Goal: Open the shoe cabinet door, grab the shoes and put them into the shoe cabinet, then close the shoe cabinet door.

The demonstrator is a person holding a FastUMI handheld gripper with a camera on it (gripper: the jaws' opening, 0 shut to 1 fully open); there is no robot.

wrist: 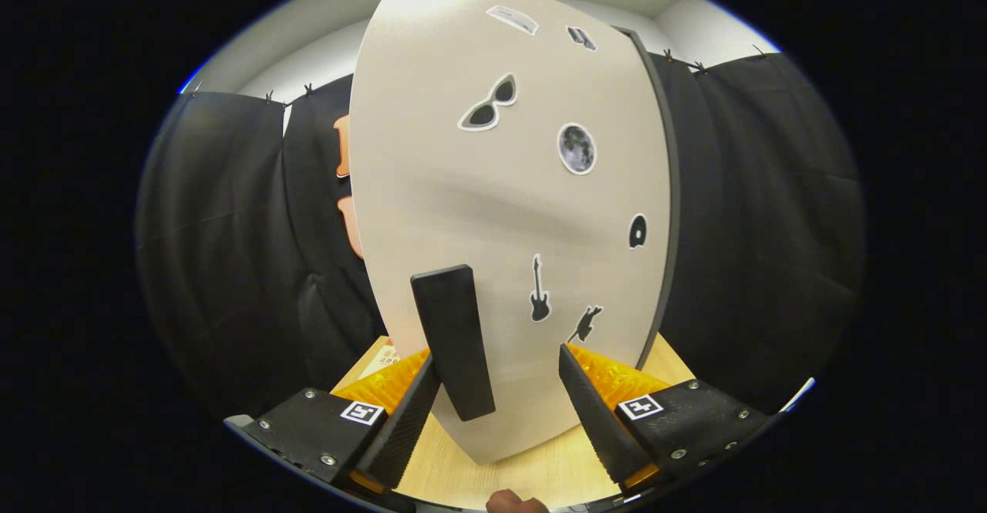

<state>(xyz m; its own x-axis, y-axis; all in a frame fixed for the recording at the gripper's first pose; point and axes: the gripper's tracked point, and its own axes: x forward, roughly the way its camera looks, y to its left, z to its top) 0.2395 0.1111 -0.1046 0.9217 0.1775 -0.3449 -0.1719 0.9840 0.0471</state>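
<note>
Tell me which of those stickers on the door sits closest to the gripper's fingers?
The small guitar sticker, tilted, low on the cabinet door, just above the open gripper. The upright guitar sticker sits slightly higher; the others are higher still.

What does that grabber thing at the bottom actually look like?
The gripper has two wedge-shaped fingers with ridged inner faces. Each sits on a black block held by small silver screws, and each block carries a square black-and-white marker. Ribbed orange parts show behind the fingers.
</note>
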